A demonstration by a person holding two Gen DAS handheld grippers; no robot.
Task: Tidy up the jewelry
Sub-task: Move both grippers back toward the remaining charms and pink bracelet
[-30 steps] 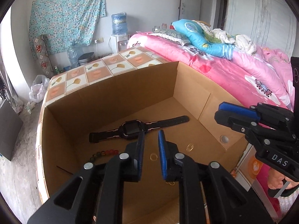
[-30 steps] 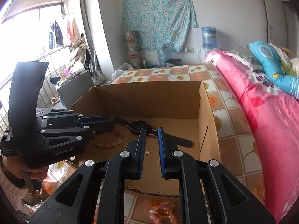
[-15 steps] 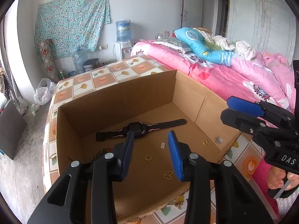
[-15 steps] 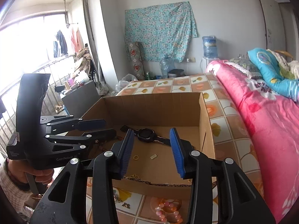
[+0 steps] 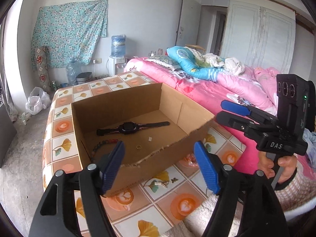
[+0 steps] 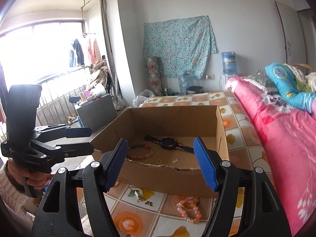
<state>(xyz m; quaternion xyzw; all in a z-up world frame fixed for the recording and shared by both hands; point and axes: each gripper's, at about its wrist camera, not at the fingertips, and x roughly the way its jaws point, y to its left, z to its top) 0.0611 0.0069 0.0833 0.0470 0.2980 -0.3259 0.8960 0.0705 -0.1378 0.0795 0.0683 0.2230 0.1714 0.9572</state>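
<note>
Right gripper [image 6: 161,163] has its jaws opening, nothing between them, hanging just in front of the cardboard box [image 6: 222,136]. Inside the box: a black watch [image 6: 167,142], a beaded bracelet [image 6: 141,152], a gold ring [image 6: 159,161] and a tiny charm [image 6: 175,160]. A pink bead bracelet [image 6: 188,210] sits on the tiled bench [image 6: 235,122] outside. Left gripper [image 6: 79,140] is off to the left, also empty.

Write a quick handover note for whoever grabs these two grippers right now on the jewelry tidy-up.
Left gripper: jaws opening, nothing between them. Right gripper: the same.
In the cardboard box: black watch, beaded bracelet, gold ring, small charm.
Still out on the tiled cloth before the box: pink bead bracelet, small gold pieces.
Left to do: box those.
</note>
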